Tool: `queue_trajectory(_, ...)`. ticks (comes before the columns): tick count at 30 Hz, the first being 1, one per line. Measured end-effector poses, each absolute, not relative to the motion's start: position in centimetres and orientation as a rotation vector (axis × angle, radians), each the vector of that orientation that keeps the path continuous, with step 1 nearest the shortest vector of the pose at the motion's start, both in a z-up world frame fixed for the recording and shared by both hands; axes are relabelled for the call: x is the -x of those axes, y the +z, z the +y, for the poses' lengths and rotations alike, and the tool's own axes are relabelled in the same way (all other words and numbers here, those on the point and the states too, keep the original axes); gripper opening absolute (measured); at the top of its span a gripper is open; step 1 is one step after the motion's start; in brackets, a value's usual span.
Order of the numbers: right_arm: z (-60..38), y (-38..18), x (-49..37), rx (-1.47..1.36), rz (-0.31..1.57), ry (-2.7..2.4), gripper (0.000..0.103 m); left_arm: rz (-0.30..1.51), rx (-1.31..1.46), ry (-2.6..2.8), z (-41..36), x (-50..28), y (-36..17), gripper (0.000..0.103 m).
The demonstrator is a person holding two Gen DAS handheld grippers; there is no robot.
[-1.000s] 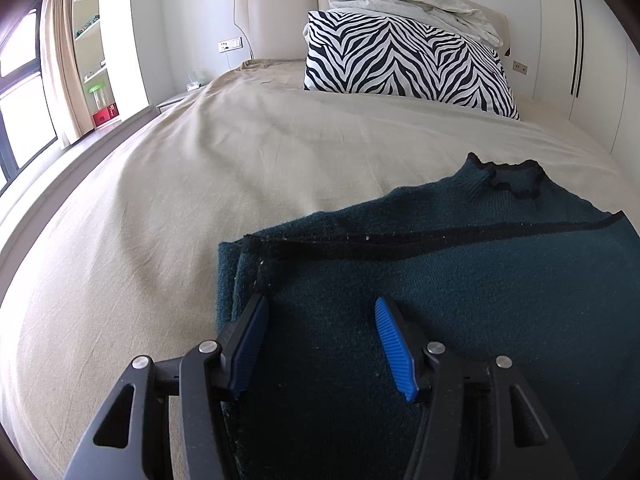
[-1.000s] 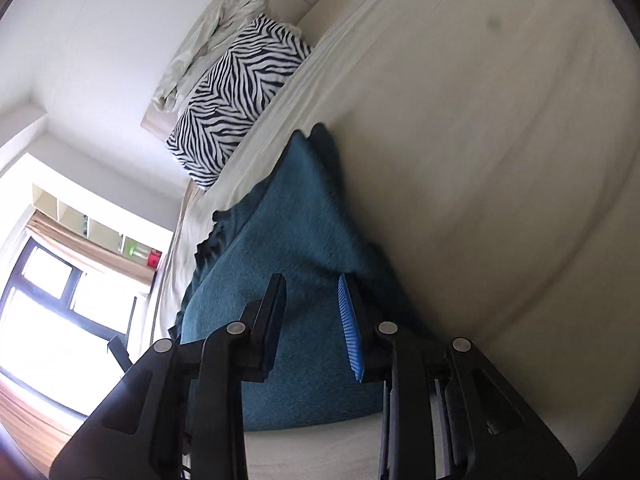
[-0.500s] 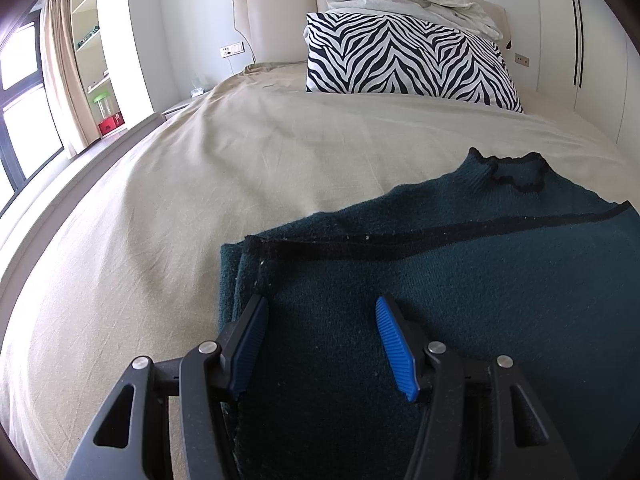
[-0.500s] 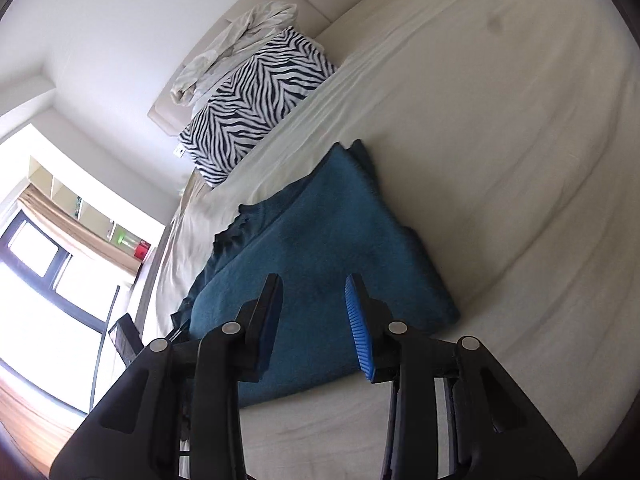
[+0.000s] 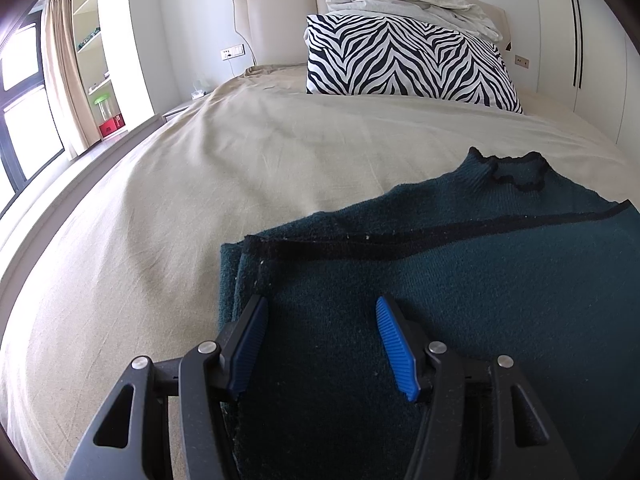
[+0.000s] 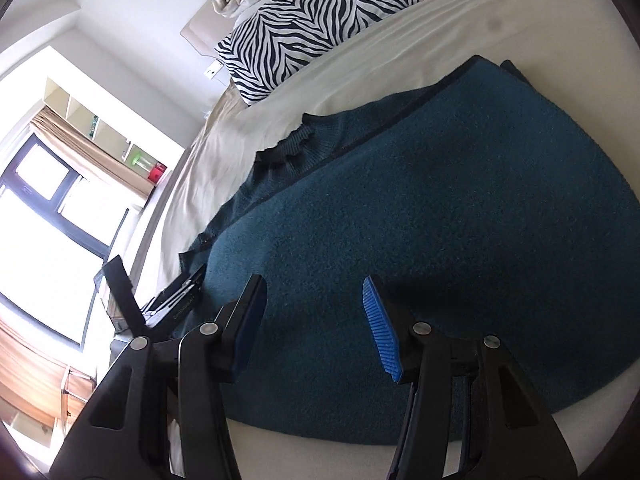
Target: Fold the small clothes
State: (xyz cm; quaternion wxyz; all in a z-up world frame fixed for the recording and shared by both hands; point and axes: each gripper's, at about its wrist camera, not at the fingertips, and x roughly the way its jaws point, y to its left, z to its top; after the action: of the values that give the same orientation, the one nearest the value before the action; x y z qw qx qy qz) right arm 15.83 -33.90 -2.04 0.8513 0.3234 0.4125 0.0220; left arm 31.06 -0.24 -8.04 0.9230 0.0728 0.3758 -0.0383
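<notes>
Left wrist: sweater [image 5: 460, 280], zebra pillow [image 5: 404, 64] (beyond)

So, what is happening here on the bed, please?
A person is folding a dark teal sweater on a beige bed, with a two-finger gripper in each hand. The sweater lies folded over once, its collar toward the zebra pillow. The left gripper and the right gripper are both open above the near part of the sweater, gripping nothing.

A home bedroom — made bed [image 5: 248, 168]; zebra pillow [image 5: 404, 64]; padded headboard [image 5: 276, 28].
</notes>
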Motion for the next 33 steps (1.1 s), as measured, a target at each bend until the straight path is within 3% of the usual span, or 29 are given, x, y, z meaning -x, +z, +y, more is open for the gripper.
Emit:
queue_trajectory(16, -44.3, -3.7, -7.8, -0.865, 0.692, -0.168, 0.047, 0.769, -0.146, -0.079, -0.2, -31.1, -8.1, 0.061)
queue_trajectory(27, -43.2, -1.6, -1.8, -0.927, 0.660, -0.181, 0.050, 0.800, -0.120, -0.098, 0.1, -31.5, -7.8, 0.061)
queue_trajectory(33, -41.5, -1.4, 0.9, -0.933, 0.690, -0.157, 0.050, 0.872, -0.020, -0.163, 1.0, -29.6, -6.0, 0.074)
